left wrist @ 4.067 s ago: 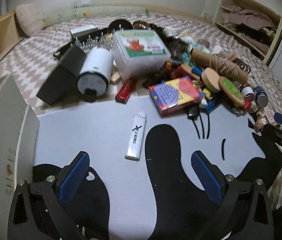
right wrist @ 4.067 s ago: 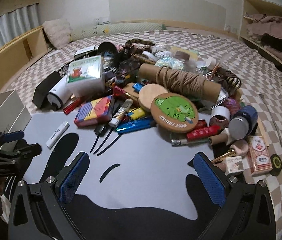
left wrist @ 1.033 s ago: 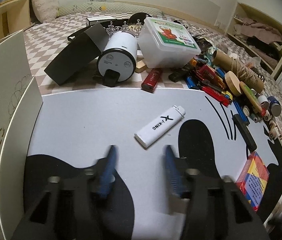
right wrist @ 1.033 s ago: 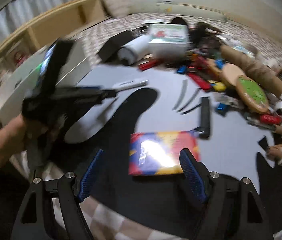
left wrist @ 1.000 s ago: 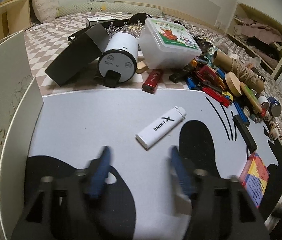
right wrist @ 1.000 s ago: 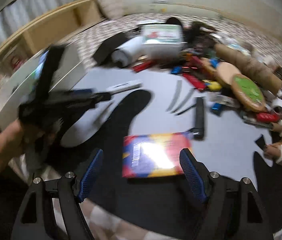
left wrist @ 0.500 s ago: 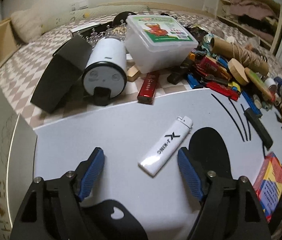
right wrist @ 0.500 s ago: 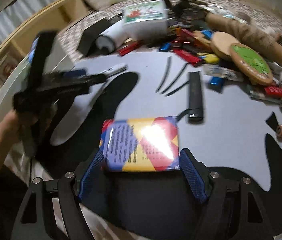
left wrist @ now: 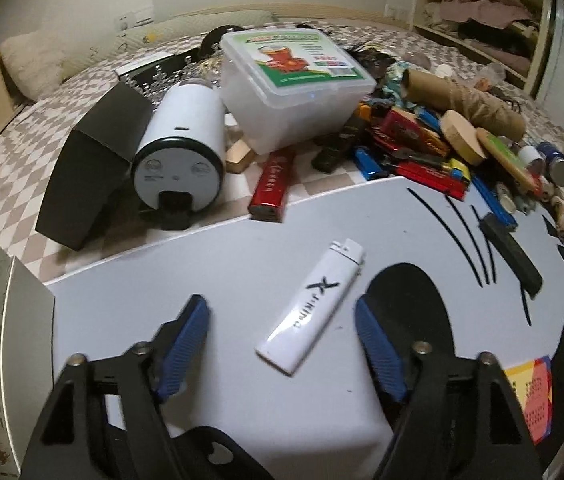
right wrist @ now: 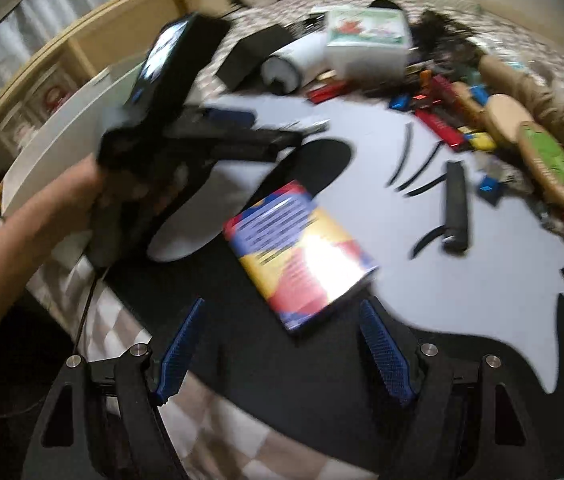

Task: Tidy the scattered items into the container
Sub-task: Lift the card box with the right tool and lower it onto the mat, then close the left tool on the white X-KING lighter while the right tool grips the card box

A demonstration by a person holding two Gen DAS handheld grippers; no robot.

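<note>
A white lighter (left wrist: 310, 308) lies on the grey mat (left wrist: 185, 276), between the fingers of my left gripper (left wrist: 277, 320). Its jaws are closing and the blue pads (left wrist: 185, 332) stand clear of the lighter on both sides. The white container (left wrist: 1, 340) stands at the left edge. In the right wrist view a colourful box (right wrist: 302, 252) lies askew on the mat just ahead of my right gripper (right wrist: 282, 334), which is open with nothing between its pads. A hand (right wrist: 81, 196) holds the left gripper (right wrist: 290, 140) over the mat, beside the container (right wrist: 61, 128).
Behind the mat sits a pile: a clear plastic box with a green lid (left wrist: 294, 76), a white cylinder (left wrist: 181, 152), a black box (left wrist: 89, 168), a red lighter (left wrist: 271, 188), a twine-wrapped tube (left wrist: 474, 100) and several lighters. A black stick (right wrist: 456, 208) lies on the mat.
My left gripper has come up to the white lighter, which now lies between its fingers; the jaws widened, then narrowed. The colourful box has turned and lies farther ahead of the right fingers.
</note>
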